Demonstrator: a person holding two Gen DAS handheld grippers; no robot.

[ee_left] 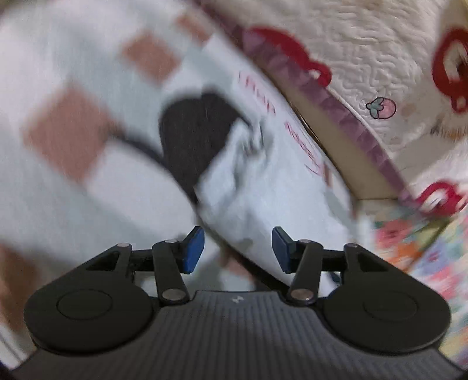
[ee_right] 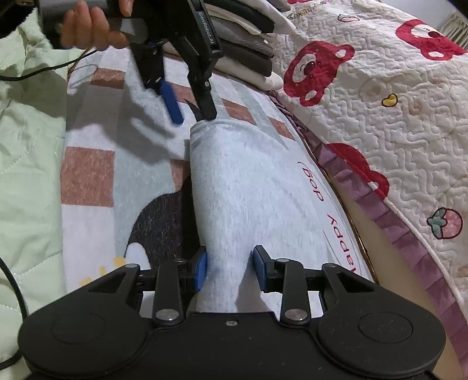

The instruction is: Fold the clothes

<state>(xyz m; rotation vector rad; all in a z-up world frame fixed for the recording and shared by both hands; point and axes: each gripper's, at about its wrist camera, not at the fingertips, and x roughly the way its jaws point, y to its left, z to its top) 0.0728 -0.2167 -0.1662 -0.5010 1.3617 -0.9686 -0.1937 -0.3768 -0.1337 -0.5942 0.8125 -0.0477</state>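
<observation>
Pale grey fleecy garment with red lettering [ee_right: 248, 187], folded into a long soft band, lying lengthwise on a white plush blanket with brown squares and a dark cartoon shape [ee_right: 87, 172], close along that blanket's right edge. Red script curving along the garment's right side. Near end of the folded band caught between the blue pads of the right gripper [ee_right: 229, 270], jaws about half apart and pressing the cloth from both sides. Far end of the band, a rounded corner, just under the tips of the left gripper [ee_right: 193, 102], whose one blue pad [ee_right: 172, 102] stands clear to the left of the black finger beside it; jaws parted, nothing pinched between them. In the blurred left wrist view, the left gripper [ee_left: 237, 248] with blue pads wide apart over the rumpled grey cloth [ee_left: 257, 181], no fabric gripped. A person's hand [ee_right: 90, 26] around the left gripper's handle at the top left, thin black cable trailing from it. Beyond the far end, a stack of folded dark and light clothes [ee_right: 248, 43]. To the right of the blanket, a cream quilted bedspread with red bears, strawberries and a purple frill [ee_right: 395, 122]. To the left, a pale green quilted cover [ee_right: 26, 163].
</observation>
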